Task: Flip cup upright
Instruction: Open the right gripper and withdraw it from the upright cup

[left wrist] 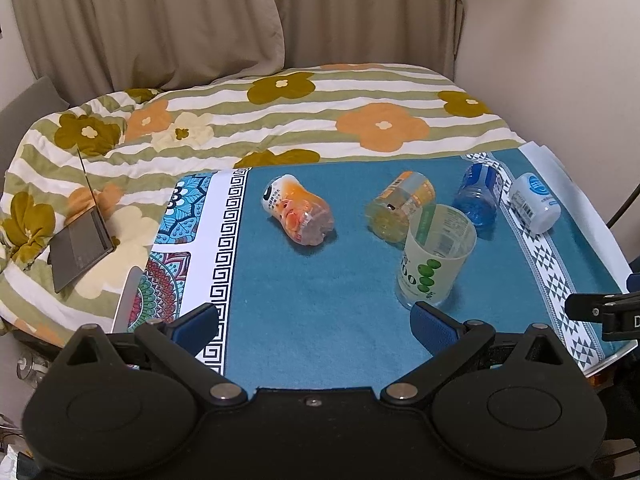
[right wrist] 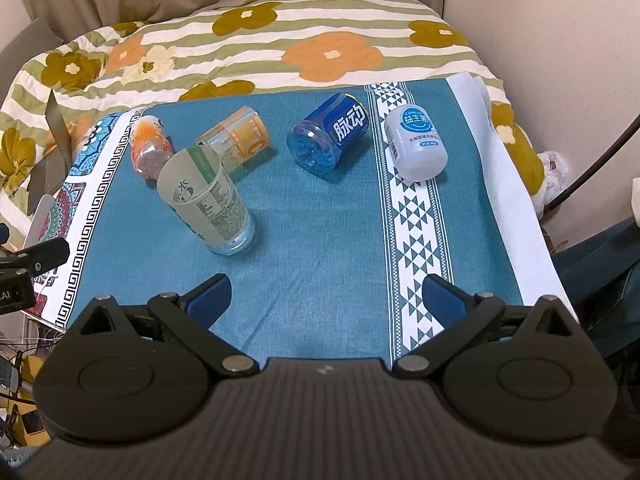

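The bed (left wrist: 360, 120) under its flowered quilt fills the far side, toward twelve o'clock. In front of it lies the teal cloth (left wrist: 320, 300) on the desk, carrying five cut-bottle cups. The green-label cup (left wrist: 438, 254) stands upright, mouth up, just ahead of the left tool (left wrist: 314, 324) at about one o'clock; from the right tool (right wrist: 326, 298) it sits at eleven o'clock. That one looks finished. Four others lie on their sides: the blue cup (right wrist: 328, 134) at twelve o'clock of the right tool, the white cup (right wrist: 416, 144) at one o'clock, the yellow cup (right wrist: 236, 140) just behind the upright one, and the orange cup (right wrist: 150, 152) farthest out at ten o'clock. If all need righting, most work remains. Both tools hover with jaws spread wide, holding nothing.
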Demonstrator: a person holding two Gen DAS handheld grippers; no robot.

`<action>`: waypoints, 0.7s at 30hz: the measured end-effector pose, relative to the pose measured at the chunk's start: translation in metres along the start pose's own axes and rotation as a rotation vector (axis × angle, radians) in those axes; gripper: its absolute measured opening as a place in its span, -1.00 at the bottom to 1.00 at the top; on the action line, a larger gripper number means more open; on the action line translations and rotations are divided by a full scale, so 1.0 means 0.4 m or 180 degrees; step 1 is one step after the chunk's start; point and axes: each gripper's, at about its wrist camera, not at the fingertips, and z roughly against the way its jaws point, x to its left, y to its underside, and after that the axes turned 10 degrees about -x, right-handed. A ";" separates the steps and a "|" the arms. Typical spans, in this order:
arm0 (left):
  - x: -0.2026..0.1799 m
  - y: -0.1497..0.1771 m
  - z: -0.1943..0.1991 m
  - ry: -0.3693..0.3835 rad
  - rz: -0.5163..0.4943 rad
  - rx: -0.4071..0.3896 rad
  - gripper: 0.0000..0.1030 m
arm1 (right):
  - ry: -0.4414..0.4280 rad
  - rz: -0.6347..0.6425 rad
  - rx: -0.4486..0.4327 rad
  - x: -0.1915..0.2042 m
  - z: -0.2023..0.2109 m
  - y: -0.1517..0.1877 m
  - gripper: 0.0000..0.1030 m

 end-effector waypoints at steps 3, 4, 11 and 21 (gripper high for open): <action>-0.001 -0.001 -0.002 -0.0002 -0.0011 0.0003 1.00 | -0.0002 -0.0004 -0.0004 0.003 -0.005 0.000 1.00; 0.000 -0.001 -0.002 -0.0006 -0.0010 0.0006 1.00 | -0.0003 -0.0005 -0.0004 0.003 -0.005 0.000 1.00; 0.001 -0.004 -0.004 -0.0015 -0.0013 -0.0010 1.00 | -0.0003 -0.0012 0.0000 0.005 -0.007 0.000 1.00; 0.017 -0.008 -0.009 -0.0064 0.0066 -0.0017 1.00 | -0.0019 0.0050 -0.0009 0.022 -0.028 -0.006 1.00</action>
